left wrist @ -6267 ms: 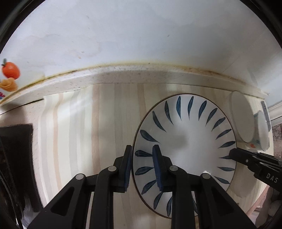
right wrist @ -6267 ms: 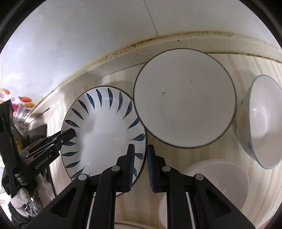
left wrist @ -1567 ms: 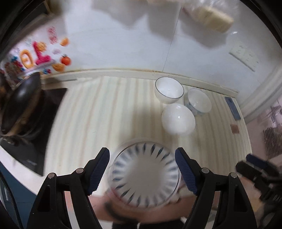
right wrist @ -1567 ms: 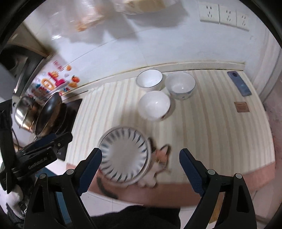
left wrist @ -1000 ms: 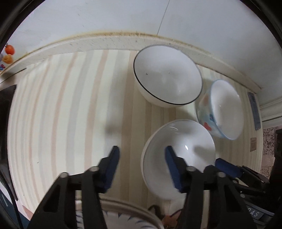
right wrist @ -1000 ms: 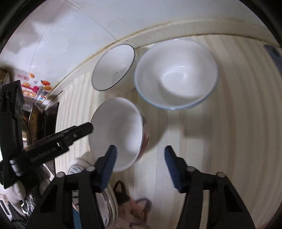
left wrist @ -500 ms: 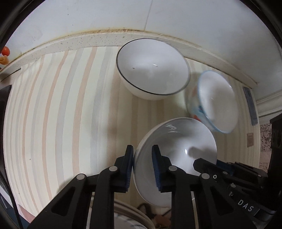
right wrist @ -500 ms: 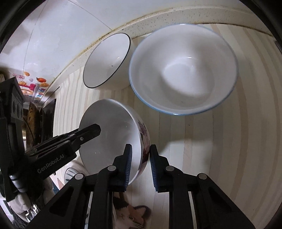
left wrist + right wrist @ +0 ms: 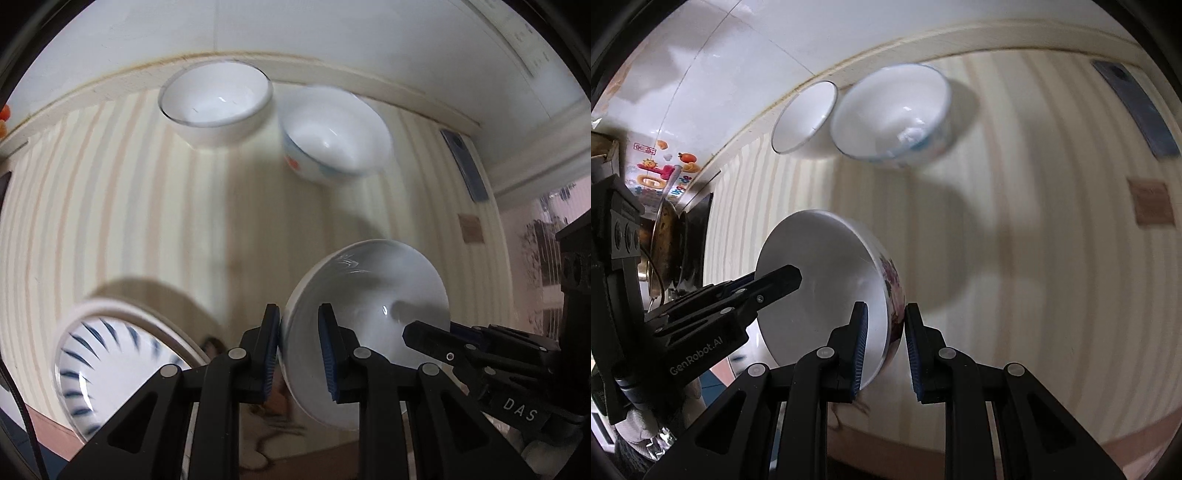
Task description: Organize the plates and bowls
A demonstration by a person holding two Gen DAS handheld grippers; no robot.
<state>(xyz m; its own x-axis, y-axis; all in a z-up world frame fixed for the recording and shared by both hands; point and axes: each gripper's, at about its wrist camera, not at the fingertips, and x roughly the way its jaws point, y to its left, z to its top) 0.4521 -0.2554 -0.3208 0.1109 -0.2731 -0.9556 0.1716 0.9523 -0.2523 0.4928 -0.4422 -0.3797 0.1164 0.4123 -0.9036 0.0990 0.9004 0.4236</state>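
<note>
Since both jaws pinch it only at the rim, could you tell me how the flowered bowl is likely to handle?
The flowered bowl looks glazed, so probably slippery between the pads. It hangs tilted above the striped counter, so it may pivot. Likely rigid and breakable if dropped.

Dim, soft indoor light; glints on the held bowl (image 9: 369,314). Counter (image 9: 110,206) and far bowls motion-blurred; grippers sharp. Heavy fisheye bending, black corners.
</note>
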